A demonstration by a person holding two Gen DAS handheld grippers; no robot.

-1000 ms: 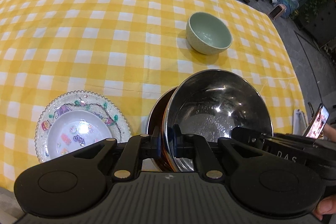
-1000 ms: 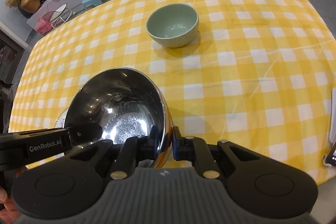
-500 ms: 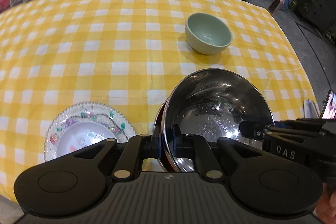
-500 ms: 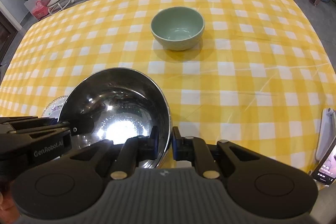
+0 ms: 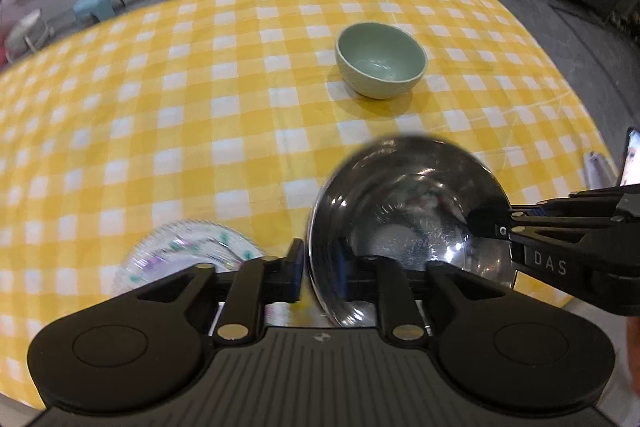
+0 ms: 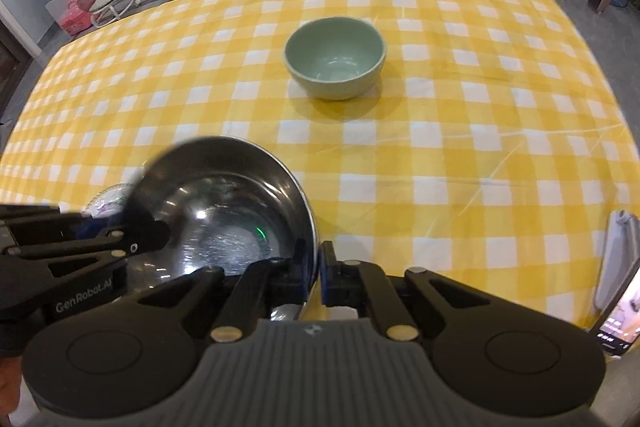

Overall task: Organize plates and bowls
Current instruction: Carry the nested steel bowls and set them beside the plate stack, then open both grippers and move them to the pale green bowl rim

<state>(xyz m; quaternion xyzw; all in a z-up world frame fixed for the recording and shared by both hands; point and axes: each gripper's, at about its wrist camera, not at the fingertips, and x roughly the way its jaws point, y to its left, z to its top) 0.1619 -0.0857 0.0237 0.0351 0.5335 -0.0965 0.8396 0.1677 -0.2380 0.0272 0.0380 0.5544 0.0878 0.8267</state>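
I have the steel bowl (image 5: 408,211) pinched on opposite sides of its rim: my left gripper (image 5: 320,269) is clamped on its left edge and my right gripper (image 6: 318,273) is clenched on its right edge. The bowl sits near the front edge of the yellow checked tablecloth (image 6: 460,163), on my side of the green ceramic bowl (image 6: 335,57), which stands upright and well apart from it. Just left of the steel bowl, a patterned glass plate (image 5: 192,251) lies flat, blurred. A lit phone (image 6: 618,311) sits at the cloth's right edge.
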